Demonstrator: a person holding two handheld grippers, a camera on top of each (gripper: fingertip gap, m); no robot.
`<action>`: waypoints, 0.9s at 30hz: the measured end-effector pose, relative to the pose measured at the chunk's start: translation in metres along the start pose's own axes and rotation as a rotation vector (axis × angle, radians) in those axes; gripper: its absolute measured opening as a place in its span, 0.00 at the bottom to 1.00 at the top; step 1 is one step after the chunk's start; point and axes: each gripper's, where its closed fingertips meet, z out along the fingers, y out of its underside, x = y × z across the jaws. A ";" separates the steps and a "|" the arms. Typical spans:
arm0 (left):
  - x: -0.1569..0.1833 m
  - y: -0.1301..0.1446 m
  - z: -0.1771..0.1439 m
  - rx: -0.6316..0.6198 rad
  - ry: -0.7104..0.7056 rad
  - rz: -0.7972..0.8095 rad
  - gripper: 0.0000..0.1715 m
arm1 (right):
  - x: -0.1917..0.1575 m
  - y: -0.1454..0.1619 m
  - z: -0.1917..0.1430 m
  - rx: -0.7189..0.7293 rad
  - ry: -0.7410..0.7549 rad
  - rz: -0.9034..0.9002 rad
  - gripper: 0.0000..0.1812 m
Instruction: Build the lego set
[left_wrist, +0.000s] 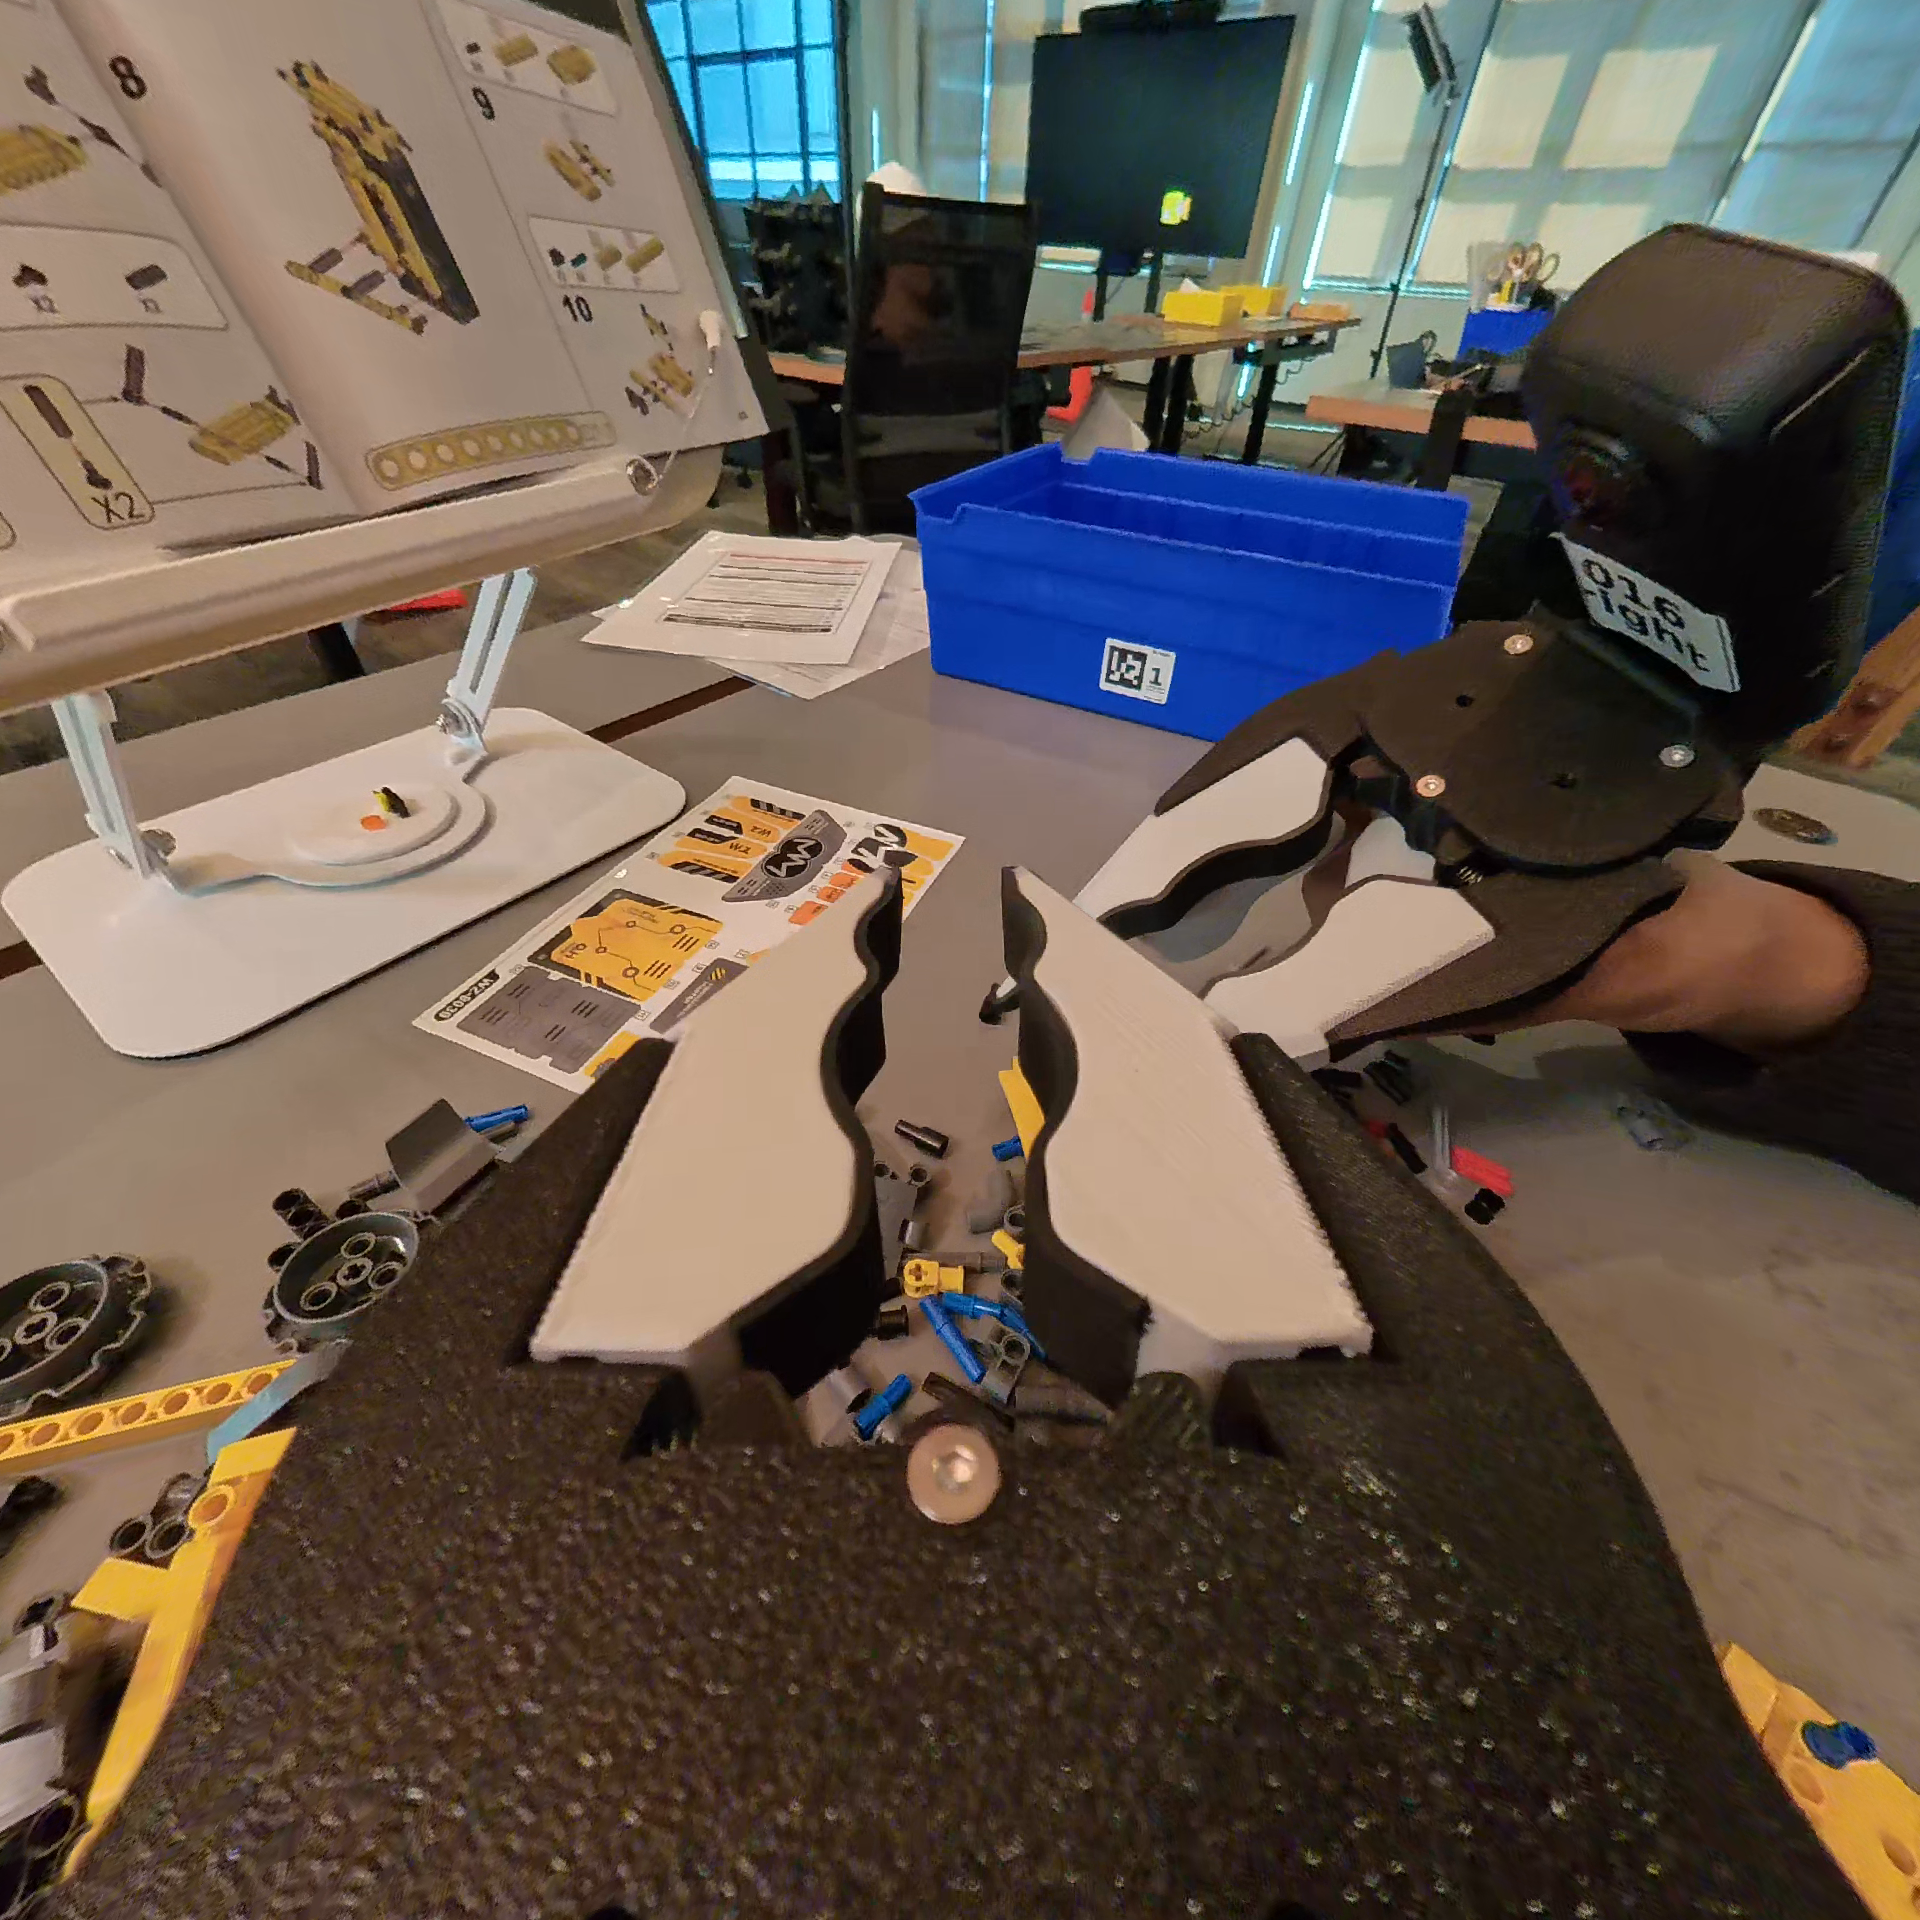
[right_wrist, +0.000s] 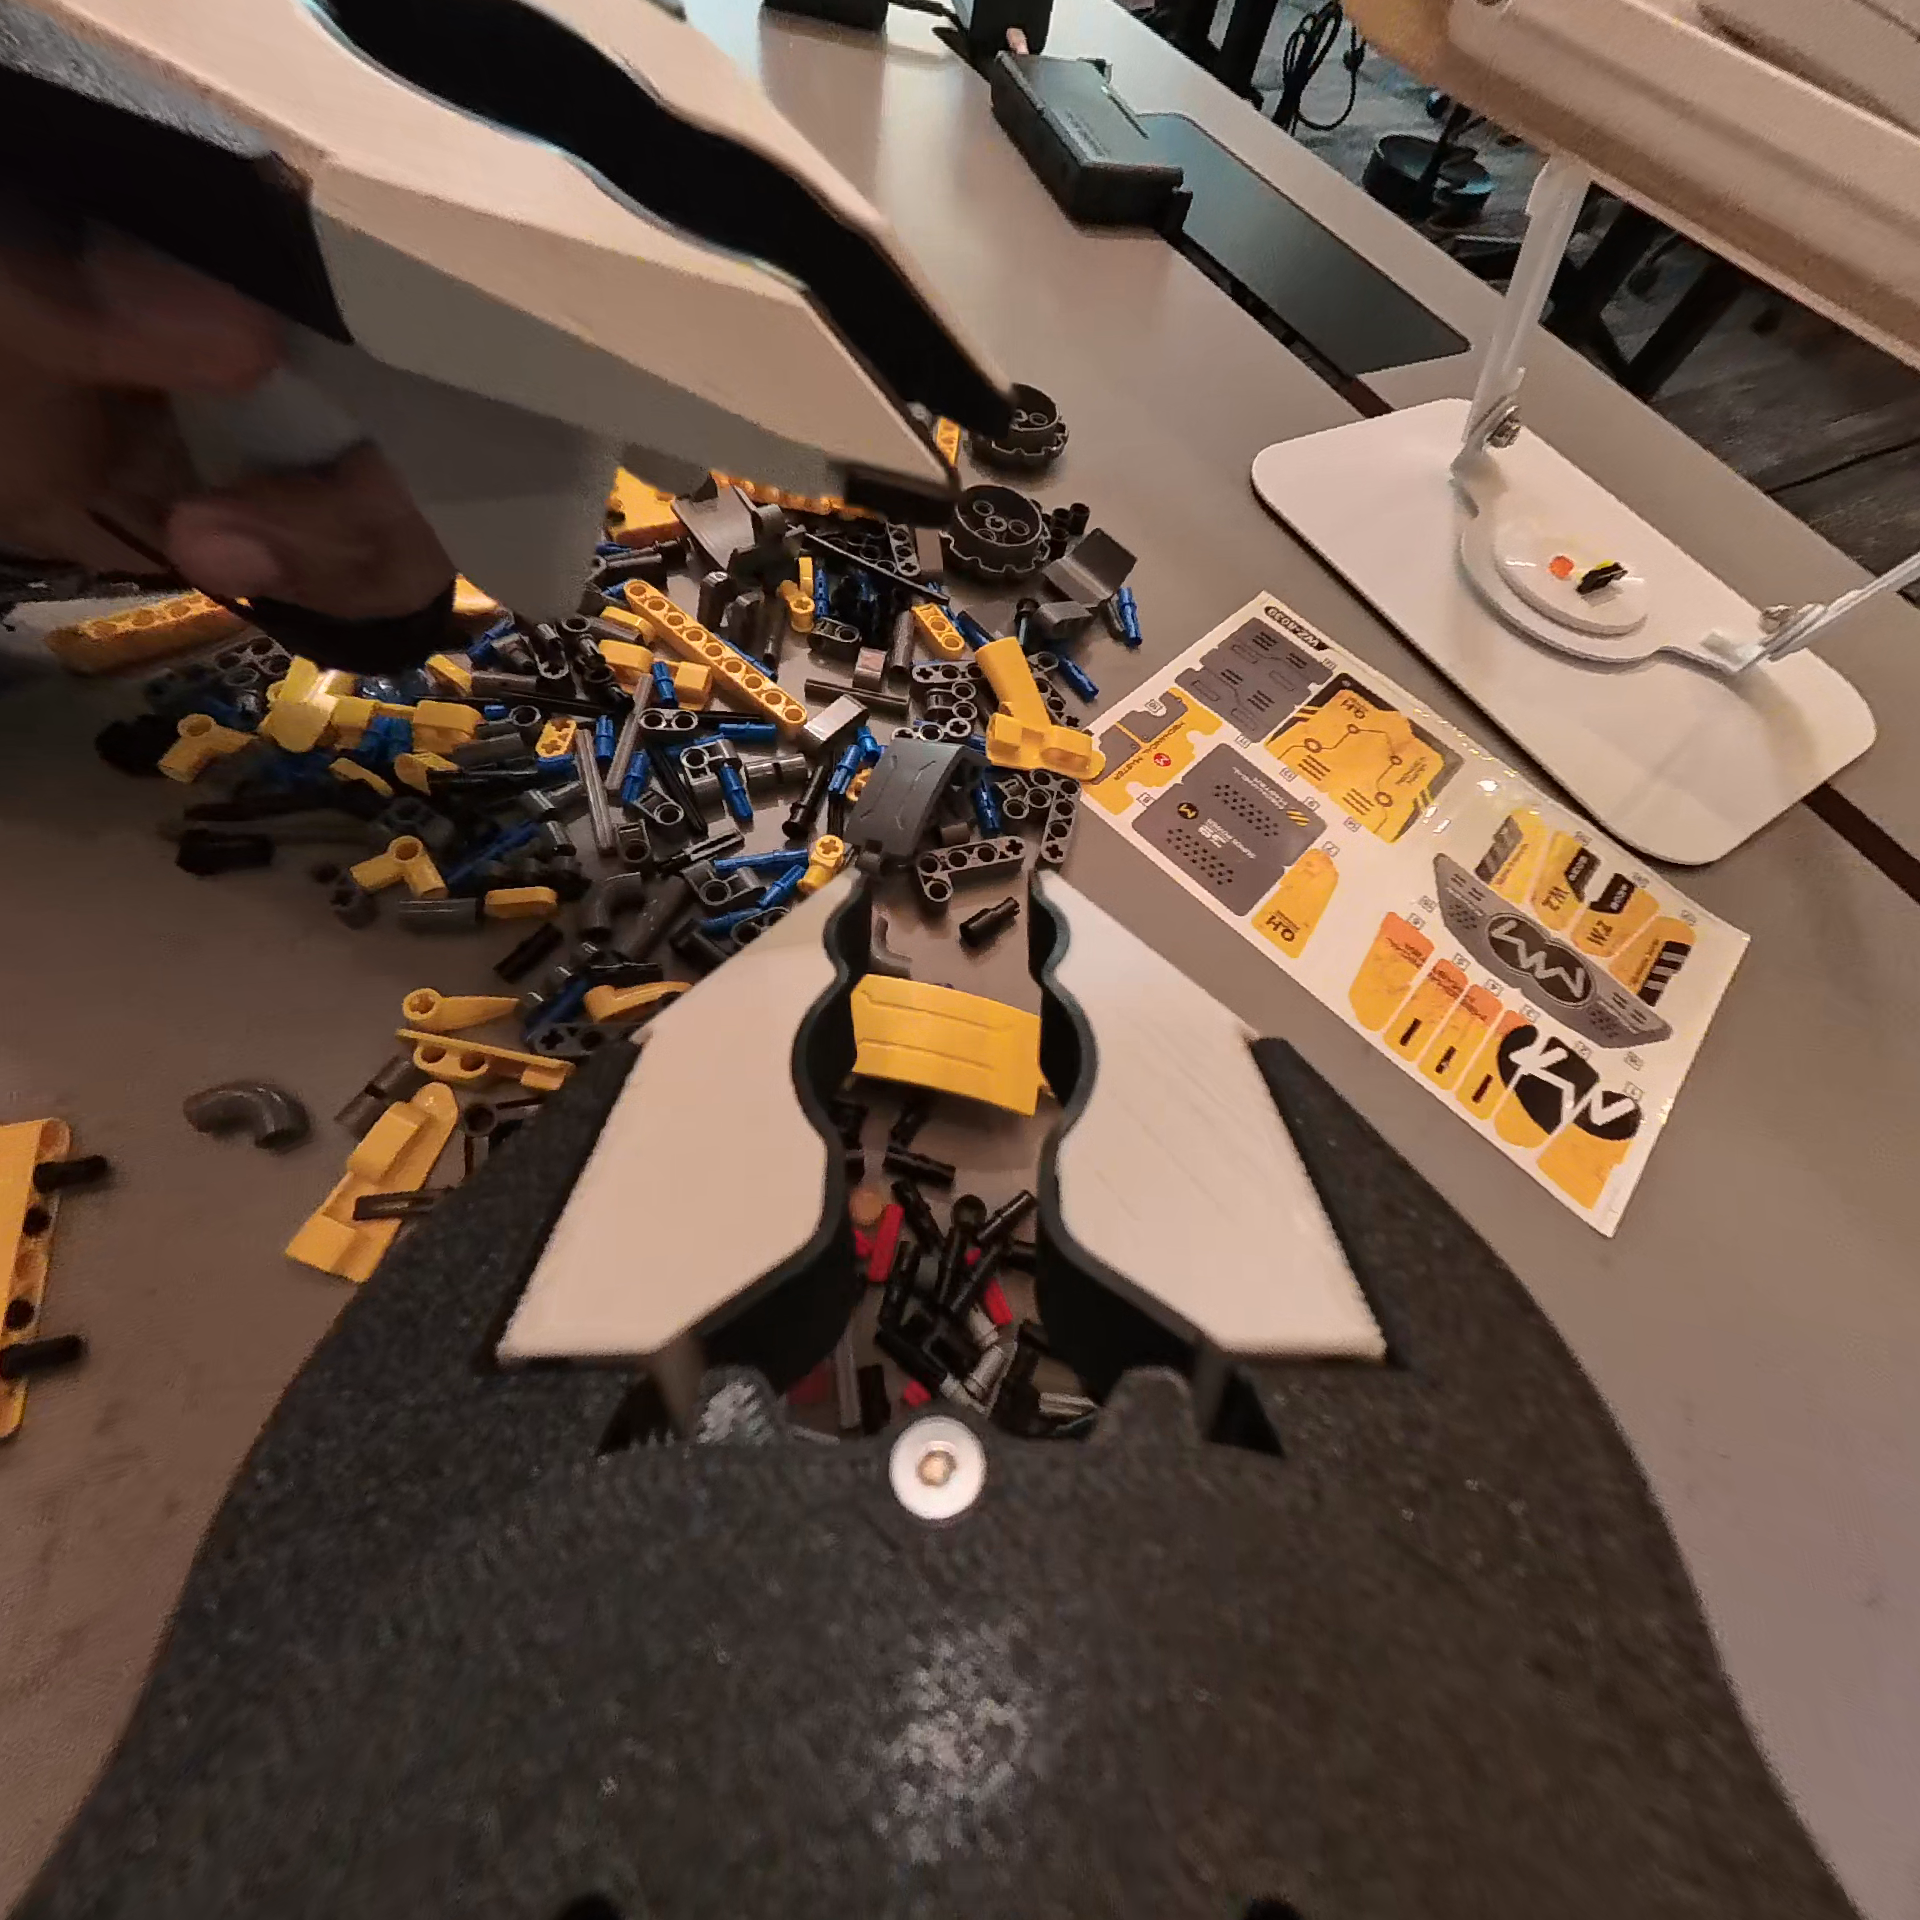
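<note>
From the left wrist view, the left gripper (left_wrist: 951, 904) hangs over the grey table (left_wrist: 312, 1122), jaws parted and empty, small blue and black pins (left_wrist: 961, 1320) scattered beneath. The right gripper (left_wrist: 1164, 935) is close beside it, before a blue bin (left_wrist: 1195, 582).

From the right wrist view, the right gripper (right_wrist: 945, 904) stands released over a yellow curved panel (right_wrist: 940, 1039) (not pinched), the sticker sheet (right_wrist: 1403, 883) just beside the brick pile (right_wrist: 665, 727).

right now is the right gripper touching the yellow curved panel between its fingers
Cannot tell. In the right wrist view the yellow curved panel sits between the open right gripper fingers, its edges meeting their outlines; no gap or contact shows plainly.
</note>
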 end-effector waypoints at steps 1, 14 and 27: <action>0.000 0.001 0.000 -0.002 0.003 -0.006 0.11 | 0.000 -0.001 -0.001 0.004 0.001 0.001 0.16; -0.004 0.009 0.004 -0.028 -0.008 0.005 0.11 | 0.000 -0.003 -0.002 0.012 0.008 -0.017 0.17; -0.010 0.013 0.004 -0.045 -0.007 -0.027 0.11 | 0.038 -0.046 -0.047 0.292 0.096 0.079 0.16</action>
